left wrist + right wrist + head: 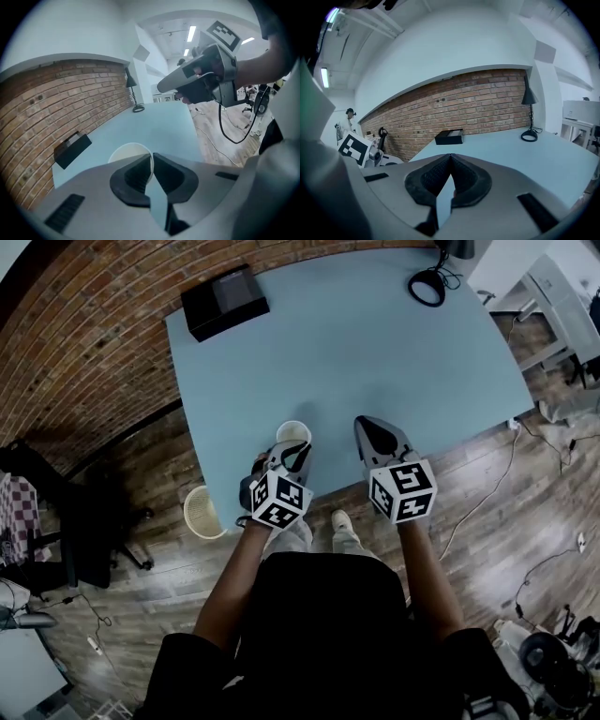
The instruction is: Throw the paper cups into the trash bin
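As the head view shows, we are at the pick-up step. The cup (293,432) stands upright at the near edge of the table (375,352), and the left gripper (296,454) reaches onto it from our side. The right gripper (365,426) hovers beside it, apart from the cup. The bin (204,512) sits on the floor just beside the table's near left corner.

In the left gripper view, the jaws stand narrow and pinch the cup's near wall at the rim, one pad inside and one outside. We judge the grip made.

In the right gripper view, the jaws are closed together with nothing between them. Bare table and a box (449,137) lie ahead.

Next, we lift the cup clear, carry it left and down over the bin, and part the jaws only above the opening. The thin wall may crumple or slip, so we lift slowly.
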A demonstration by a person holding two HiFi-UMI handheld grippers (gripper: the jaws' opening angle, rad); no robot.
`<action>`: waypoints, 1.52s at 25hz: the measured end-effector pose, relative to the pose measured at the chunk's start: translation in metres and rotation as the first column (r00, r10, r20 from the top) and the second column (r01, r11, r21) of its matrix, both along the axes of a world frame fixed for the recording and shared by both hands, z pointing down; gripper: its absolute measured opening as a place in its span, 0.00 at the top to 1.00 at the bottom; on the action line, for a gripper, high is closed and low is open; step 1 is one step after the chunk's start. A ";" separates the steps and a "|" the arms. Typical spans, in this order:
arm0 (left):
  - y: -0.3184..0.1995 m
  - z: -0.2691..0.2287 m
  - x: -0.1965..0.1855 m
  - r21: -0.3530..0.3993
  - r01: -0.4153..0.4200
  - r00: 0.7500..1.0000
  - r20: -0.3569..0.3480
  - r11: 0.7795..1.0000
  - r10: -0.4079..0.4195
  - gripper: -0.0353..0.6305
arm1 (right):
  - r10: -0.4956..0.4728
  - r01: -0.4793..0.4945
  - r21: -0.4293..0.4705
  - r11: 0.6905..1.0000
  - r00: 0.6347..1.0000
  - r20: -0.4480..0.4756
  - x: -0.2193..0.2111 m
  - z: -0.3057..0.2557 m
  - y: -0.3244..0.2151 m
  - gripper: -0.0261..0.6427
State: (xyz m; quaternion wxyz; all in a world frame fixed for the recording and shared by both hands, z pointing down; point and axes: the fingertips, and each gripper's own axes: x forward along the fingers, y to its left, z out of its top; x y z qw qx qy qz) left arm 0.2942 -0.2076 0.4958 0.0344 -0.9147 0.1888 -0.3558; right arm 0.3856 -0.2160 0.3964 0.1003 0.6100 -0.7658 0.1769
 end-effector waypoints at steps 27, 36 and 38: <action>0.030 -0.068 -0.080 0.064 0.510 0.856 -0.138 0.858 -0.498 0.91 | -0.506 0.505 0.064 0.861 0.863 0.000 -0.107 -0.015 0.000 0.95; 0.058 -0.076 -0.144 0.080 0.683 0.729 -0.142 0.726 -0.670 0.91 | -0.678 0.675 0.073 0.734 0.735 0.008 -0.176 -0.017 0.017 0.95; 0.067 -0.079 -0.160 0.087 0.723 0.690 -0.144 0.685 -0.710 0.91 | -0.720 0.717 0.076 0.693 0.694 0.008 -0.195 -0.017 0.023 0.95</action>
